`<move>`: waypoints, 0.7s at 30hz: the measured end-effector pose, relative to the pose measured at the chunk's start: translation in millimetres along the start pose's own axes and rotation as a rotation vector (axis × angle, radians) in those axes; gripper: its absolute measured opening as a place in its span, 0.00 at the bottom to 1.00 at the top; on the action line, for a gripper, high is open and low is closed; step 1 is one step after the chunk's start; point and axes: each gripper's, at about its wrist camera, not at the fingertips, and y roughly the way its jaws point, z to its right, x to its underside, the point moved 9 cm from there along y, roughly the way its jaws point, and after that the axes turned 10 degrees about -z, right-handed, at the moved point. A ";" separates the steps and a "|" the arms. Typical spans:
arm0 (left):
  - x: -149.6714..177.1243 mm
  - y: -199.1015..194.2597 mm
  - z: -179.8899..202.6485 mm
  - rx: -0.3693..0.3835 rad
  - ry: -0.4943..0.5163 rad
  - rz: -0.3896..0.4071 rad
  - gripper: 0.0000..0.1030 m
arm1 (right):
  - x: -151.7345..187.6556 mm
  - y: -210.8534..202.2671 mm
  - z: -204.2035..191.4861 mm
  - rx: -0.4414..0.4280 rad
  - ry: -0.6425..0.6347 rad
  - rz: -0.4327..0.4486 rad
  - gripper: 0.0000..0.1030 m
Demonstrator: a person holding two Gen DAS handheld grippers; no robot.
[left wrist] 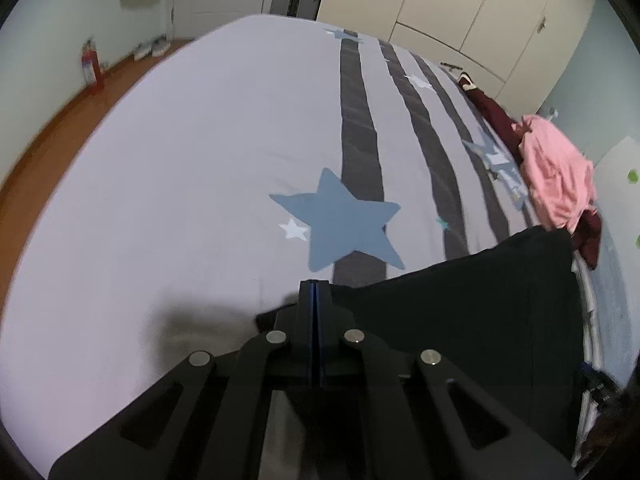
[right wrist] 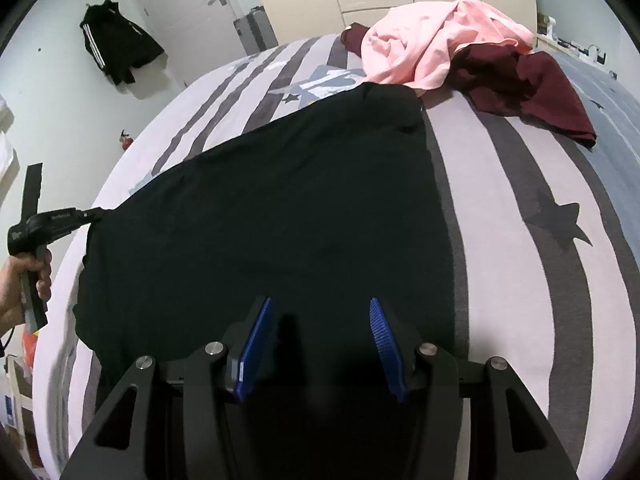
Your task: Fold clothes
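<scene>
Black fabric fills the space around both tools. The left tool point(left wrist: 316, 292) has its fingers pressed fully together, pinching one corner of the black garment point(right wrist: 260, 216) at its tip; the right wrist view shows the cloth pulled to a point there, with a hand point(right wrist: 24, 280) gripping the handle behind it. The right tool point(right wrist: 320, 344) stands about half open, its blue pads point(right wrist: 256, 344) hovering above the near edge of the garment with cloth below them but nothing clamped. Ahead of the right tool the garment lies spread over the bed point(right wrist: 520, 280), whose cover is pale grey with dark stripes and stars. Beyond the garment's far end, well ahead of the right tool, a pink garment point(right wrist: 432, 44) lies heaped over a maroon garment point(right wrist: 536, 88).

The step in hand looks like taking hold of a second corner. To do it well, the right tool should likely drop onto the near edge, close on a single layer, and keep level with the left tool so the cloth lifts evenly without bunching.
</scene>
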 end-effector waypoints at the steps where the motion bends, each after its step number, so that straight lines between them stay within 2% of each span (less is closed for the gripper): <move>1: 1.4 0.0 -2.2 0.001 -0.014 -0.004 0.05 | 0.8 1.6 0.1 0.001 0.000 -0.004 0.45; 2: 2.7 -1.2 -5.4 -0.007 -0.026 -0.001 0.11 | 1.4 3.0 0.5 0.002 0.001 -0.006 0.45; 5: 13.5 -16.1 -13.8 -0.014 -0.053 0.035 0.18 | 2.3 3.4 1.6 0.004 0.005 -0.002 0.45; 10: 64.7 -49.4 0.1 -0.002 0.019 0.085 0.19 | 4.5 -0.4 2.4 0.005 0.014 0.017 0.45; 15: 126.6 -46.6 20.0 0.031 0.061 0.031 0.19 | 12.9 -1.3 1.5 0.008 0.004 0.016 0.45; 18: 141.8 -35.8 26.5 0.036 0.044 0.005 0.19 | 17.7 -1.6 1.7 0.009 -0.003 0.012 0.45; 21: 139.0 -39.1 33.3 0.057 0.044 0.026 0.19 | 20.0 -3.1 3.0 0.008 -0.004 0.013 0.45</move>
